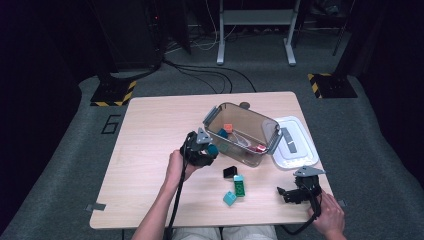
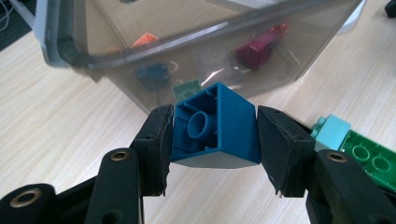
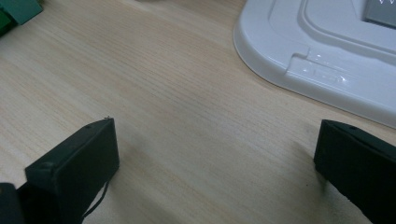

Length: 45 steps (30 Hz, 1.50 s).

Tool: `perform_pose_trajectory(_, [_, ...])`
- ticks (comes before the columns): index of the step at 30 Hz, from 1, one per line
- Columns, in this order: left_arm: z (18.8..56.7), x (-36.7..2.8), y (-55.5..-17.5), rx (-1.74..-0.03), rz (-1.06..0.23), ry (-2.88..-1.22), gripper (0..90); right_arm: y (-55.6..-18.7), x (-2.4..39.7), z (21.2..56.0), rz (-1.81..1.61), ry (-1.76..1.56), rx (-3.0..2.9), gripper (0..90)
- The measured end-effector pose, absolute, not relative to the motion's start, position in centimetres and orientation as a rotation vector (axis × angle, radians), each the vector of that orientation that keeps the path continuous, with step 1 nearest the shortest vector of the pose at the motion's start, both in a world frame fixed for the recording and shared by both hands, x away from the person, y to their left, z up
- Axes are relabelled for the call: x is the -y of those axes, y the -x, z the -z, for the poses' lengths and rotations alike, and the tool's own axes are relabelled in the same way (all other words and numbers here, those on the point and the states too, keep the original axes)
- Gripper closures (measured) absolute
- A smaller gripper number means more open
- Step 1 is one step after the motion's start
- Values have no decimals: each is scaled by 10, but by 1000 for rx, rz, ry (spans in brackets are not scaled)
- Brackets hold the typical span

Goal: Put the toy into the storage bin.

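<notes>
From above, my left gripper (image 1: 212, 148) sits just beside the near wall of the clear bin (image 1: 267, 131), with a blue brick (image 1: 213, 149) pinched at its tip. Small pieces lie inside the bin, and its white lid (image 1: 300, 160) rests on the table (image 1: 150, 130) to the right of it. A black piece (image 1: 230, 172), a green brick (image 1: 239, 186) and a light teal brick (image 1: 230, 198) lie near the front edge. My right gripper (image 1: 281, 191) rests low on the table at the front right, well apart from them

Along my left gripper's jaws, both pads press the sides of the blue brick (image 2: 215, 126), its hollow underside facing me, held above the wood just in front of the bin (image 2: 93, 51). The green brick (image 2: 373, 161) and light teal brick (image 2: 332, 132) lie to the right

Along my right gripper's jaws, they stand wide with bare table (image 3: 187, 93) between them, the lid (image 3: 327, 60) just beyond
</notes>
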<state>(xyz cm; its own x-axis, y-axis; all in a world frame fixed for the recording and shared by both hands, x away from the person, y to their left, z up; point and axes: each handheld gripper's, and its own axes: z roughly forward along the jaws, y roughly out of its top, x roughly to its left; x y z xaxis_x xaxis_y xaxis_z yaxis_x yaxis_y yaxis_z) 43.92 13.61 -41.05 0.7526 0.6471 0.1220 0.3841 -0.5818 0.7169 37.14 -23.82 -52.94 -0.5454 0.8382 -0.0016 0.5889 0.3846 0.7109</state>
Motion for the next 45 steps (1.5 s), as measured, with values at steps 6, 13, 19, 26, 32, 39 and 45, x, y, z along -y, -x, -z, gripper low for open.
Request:
perform_pose_trajectory(6, [394, -130, -449, -759, -520, -2243, 477, -371, 238, 529, -954, -1241, -2286, 0])
perform_pose_trajectory(13, [380, -124, -461, -757, -541, -2224, 477, -371, 238, 529, -953, -1243, -2286, 0])
perform_pose_trajectory(19, [372, -118, -475, -765, -553, -2212, 477, -371, 238, 529, -953, -1248, -2285, 0])
perform_pose_trajectory(26, [367, -112, -493, -789, -558, -2222, 478, -371, 238, 529, -954, -1247, -2284, 0])
perform_pose_trajectory(32, [368, -107, -506, -812, -564, -2231, 477, -371, 238, 529, -956, -1248, -2285, 0])
perform_pose_trajectory(39, [373, -103, -520, -841, -551, -2252, 477, -371, 238, 529, -956, -1251, -2283, 0])
perform_pose_trajectory(45, [380, -98, -530, -875, -533, -2271, 475, -371, 238, 529, -956, -1248, -2284, 0])
